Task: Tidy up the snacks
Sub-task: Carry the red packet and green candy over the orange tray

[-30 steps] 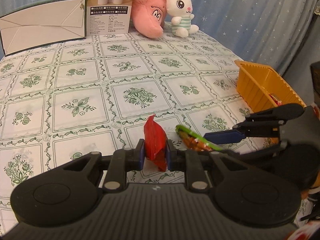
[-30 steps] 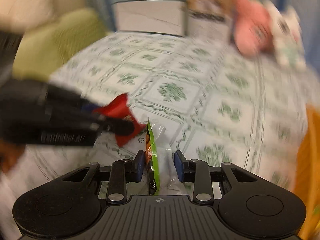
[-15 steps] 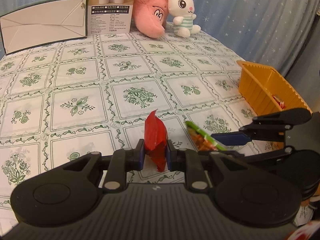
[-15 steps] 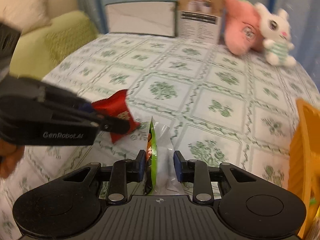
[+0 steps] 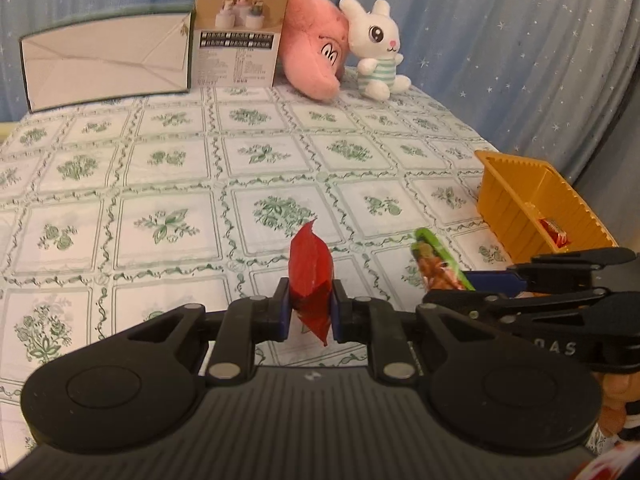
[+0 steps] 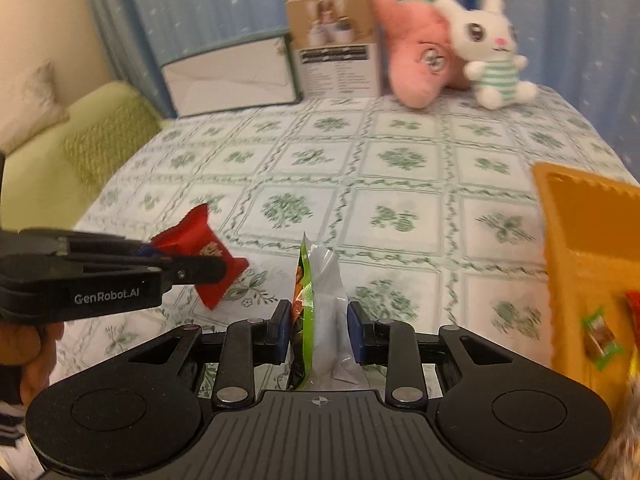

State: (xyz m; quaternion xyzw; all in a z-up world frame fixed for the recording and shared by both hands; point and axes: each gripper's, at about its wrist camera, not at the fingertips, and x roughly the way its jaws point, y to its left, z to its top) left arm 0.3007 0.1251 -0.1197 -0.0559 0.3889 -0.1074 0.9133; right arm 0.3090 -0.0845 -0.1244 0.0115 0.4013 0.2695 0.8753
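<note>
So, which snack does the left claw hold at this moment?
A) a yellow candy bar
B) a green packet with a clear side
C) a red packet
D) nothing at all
C: in the left wrist view, the left claw is closed on the red packet, while the green packet sits in the right claw.

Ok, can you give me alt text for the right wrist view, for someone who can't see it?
The right hand-held gripper is shut on a green and clear snack packet above a floral tablecloth. At left the left hand-held gripper holds a red snack packet; an orange basket with snacks sits at right.
</note>
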